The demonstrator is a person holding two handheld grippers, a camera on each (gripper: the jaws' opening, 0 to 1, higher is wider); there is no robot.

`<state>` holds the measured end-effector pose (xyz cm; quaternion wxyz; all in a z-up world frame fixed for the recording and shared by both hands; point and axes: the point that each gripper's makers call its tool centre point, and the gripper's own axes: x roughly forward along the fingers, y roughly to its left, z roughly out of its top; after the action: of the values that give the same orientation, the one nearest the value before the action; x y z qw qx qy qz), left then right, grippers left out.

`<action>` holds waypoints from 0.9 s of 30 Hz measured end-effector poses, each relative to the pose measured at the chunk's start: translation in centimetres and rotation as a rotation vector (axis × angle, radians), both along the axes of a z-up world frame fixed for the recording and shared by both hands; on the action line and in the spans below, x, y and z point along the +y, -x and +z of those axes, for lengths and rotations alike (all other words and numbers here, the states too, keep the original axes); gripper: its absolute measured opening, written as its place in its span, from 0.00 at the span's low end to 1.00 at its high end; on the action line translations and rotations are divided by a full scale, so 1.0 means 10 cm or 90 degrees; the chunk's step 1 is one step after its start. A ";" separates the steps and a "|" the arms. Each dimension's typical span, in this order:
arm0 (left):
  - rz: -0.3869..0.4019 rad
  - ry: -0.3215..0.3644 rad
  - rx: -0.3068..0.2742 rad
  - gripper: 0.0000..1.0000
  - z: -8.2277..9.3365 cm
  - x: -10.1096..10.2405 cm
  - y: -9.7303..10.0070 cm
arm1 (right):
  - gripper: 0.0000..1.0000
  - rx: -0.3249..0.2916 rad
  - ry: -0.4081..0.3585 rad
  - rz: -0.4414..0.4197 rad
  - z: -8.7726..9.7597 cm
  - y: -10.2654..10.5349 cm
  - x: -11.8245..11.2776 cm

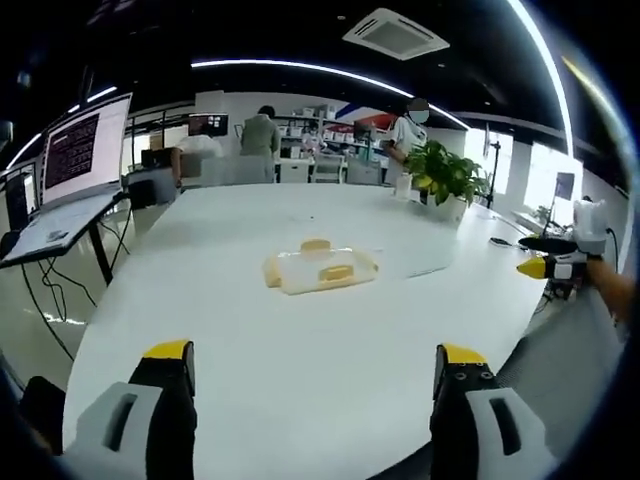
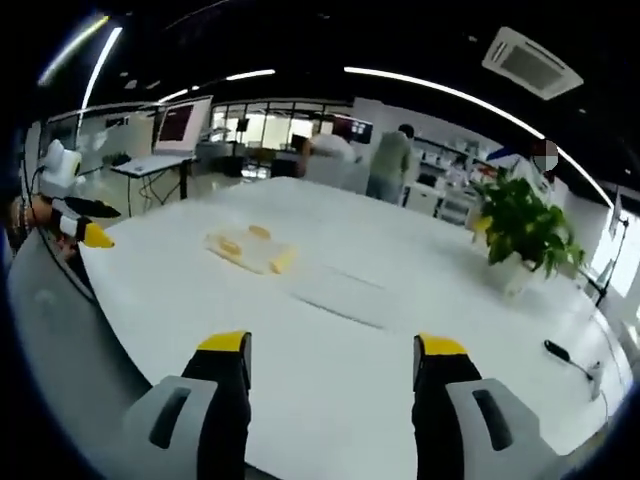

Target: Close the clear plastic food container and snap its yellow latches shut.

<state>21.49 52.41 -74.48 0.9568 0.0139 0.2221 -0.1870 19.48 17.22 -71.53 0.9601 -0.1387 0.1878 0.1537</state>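
Note:
A clear plastic food container [image 1: 320, 268] with yellow latches lies on the white table [image 1: 250, 330], well ahead of my left gripper [image 1: 315, 365], whose jaws stand wide apart with nothing between them. In the right gripper view the container [image 2: 250, 248] sits to the far left of my right gripper [image 2: 330, 350], which is open and empty too. The right gripper's yellow tip [image 1: 535, 267] enters the left gripper view at the right edge. The left gripper's yellow tip [image 2: 95, 236] shows at the left edge of the right gripper view. Whether the lid is closed is too small to tell.
A potted plant [image 1: 443, 175] stands at the table's far right. A small dark object [image 2: 557, 351] lies near the table's right edge. A laptop desk [image 1: 60, 225] with a monitor [image 1: 85, 150] stands to the left. People stand in the background.

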 end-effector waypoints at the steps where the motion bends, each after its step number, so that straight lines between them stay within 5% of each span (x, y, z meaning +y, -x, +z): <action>1: -0.009 -0.020 -0.019 0.96 0.04 0.03 -0.09 | 0.63 0.000 0.008 0.020 0.03 -0.07 0.05; 4: -0.054 -0.088 -0.033 0.96 0.06 0.03 -0.25 | 0.63 -0.012 0.039 0.070 0.10 -0.26 0.17; 16: -0.149 -0.226 -0.077 0.94 0.16 -0.01 -1.02 | 0.62 -0.016 0.130 0.228 0.12 -1.03 0.71; 27: -0.231 -0.309 -0.053 0.93 -0.02 -0.18 -1.56 | 0.59 -0.003 0.177 0.319 -0.03 -1.59 0.98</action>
<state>37.08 50.58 -74.70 0.8849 0.2894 0.2146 -0.2952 35.38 27.04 -71.80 0.8644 -0.3112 0.1650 0.3588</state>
